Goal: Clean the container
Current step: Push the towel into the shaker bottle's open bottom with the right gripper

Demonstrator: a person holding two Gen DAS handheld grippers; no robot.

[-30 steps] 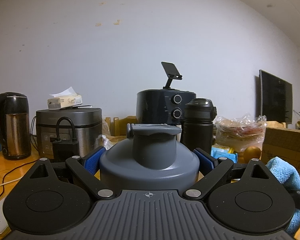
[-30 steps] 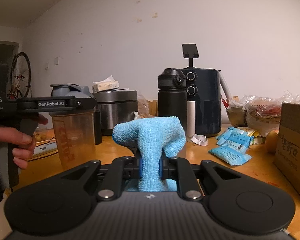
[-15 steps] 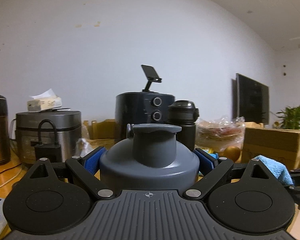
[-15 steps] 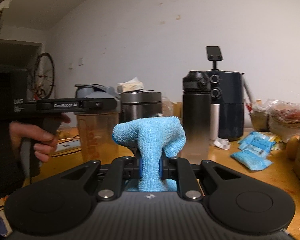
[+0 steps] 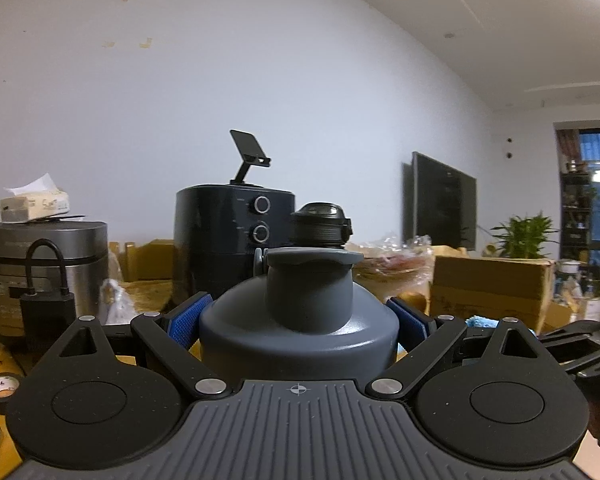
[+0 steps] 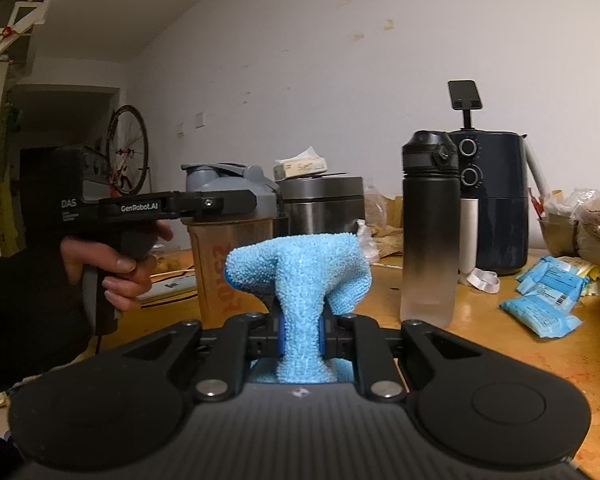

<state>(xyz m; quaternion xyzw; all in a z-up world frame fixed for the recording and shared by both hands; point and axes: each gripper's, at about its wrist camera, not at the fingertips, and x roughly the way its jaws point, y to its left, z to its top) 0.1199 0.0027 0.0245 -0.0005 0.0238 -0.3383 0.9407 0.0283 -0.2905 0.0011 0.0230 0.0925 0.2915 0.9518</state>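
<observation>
The right gripper is closed on a light blue microfibre cloth, which bulges above its blue pads. The left gripper clamps the grey plastic lid of a translucent amber shaker bottle, one blue pad on each side. In the right wrist view the bottle hangs upright, left of the cloth and slightly farther, held by its lid; a hand grips the left gripper's handle. Whether its base touches the wooden table cannot be determined. Right of the cloth stands a black-to-clear gradient bottle on the table, with blue sachets further right. At the far side stand a dark air fryer and a steel rice cooker against the white wall
</observation>
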